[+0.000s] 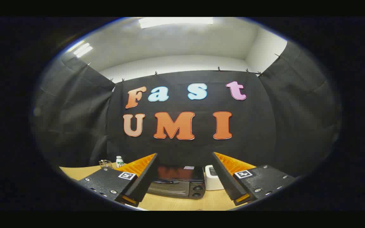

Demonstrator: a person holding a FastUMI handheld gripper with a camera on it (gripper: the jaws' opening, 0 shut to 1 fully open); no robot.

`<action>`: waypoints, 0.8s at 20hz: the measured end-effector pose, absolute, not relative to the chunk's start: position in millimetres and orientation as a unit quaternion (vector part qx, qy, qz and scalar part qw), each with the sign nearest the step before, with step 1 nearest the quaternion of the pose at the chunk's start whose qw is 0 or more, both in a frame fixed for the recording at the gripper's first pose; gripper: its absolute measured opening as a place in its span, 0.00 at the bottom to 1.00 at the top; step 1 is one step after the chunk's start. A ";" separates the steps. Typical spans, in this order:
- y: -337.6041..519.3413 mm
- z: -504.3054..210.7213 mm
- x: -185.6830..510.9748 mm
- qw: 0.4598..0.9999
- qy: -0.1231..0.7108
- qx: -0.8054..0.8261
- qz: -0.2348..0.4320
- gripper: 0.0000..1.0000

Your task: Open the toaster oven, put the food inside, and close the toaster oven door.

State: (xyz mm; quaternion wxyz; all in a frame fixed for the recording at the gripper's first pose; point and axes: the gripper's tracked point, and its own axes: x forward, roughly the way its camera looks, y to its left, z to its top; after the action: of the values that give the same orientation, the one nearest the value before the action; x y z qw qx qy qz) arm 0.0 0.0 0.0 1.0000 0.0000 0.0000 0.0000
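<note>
Toaster oven [176, 185] is sitting shut on the wooden table [208, 202], beyond the gripper [184, 177], whose fingers are spreading wide, holding nothing.
Risk, as I judge it: approaching this high, the fingers may be overshooting the door handle. Counting one oven, one white appliance [212, 182] just beside it, one small bottle [119, 161], one glass [105, 163]; no food is showing yet.
</note>
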 end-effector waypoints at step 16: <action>25.1 20.8 -6.0 1.000 -0.009 0.022 0.016 0.97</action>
State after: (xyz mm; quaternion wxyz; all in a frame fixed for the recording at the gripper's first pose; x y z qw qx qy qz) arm -6.0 25.1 20.8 0.9996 0.0219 -0.0089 0.0160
